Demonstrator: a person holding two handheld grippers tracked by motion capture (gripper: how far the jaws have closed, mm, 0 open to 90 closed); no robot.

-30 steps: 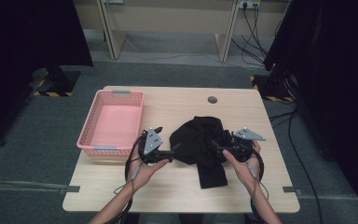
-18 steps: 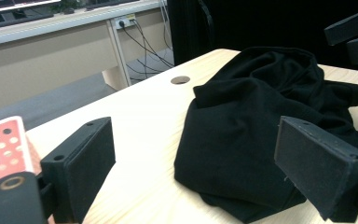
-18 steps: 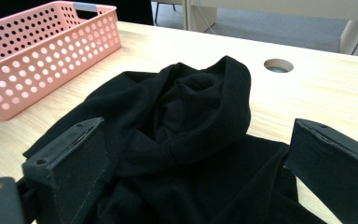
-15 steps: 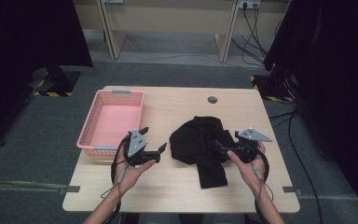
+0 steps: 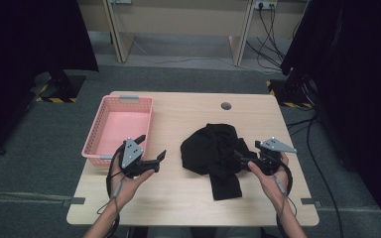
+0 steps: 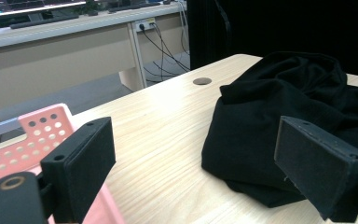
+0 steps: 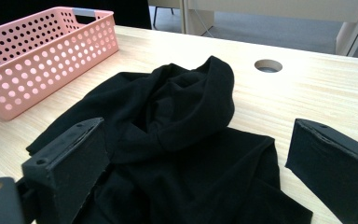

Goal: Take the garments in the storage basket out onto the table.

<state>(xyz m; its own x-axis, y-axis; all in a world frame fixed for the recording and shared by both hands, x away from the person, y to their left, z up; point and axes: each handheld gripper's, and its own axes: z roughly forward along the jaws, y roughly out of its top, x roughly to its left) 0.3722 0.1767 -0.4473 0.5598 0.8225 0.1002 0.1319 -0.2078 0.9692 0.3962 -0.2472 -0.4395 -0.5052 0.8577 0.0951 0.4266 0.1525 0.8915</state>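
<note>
— Where's the black garment point(image 5: 217, 151)?
— Bunched mid-table, right of the pink basket point(image 5: 120, 128).
— And the tongs?
— Left gripper point(image 5: 151, 154) apart, off the cloth; right gripper point(image 5: 242, 157) apart at its edge. Pinch separate edges, lift evenly.

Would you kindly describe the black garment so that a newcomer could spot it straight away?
Start at the wooden table and its pink basket on the left side. To the basket's right lies the garment, a crumpled heap of cloth between the left gripper and right gripper. It is the table's one soft black thing.
</note>
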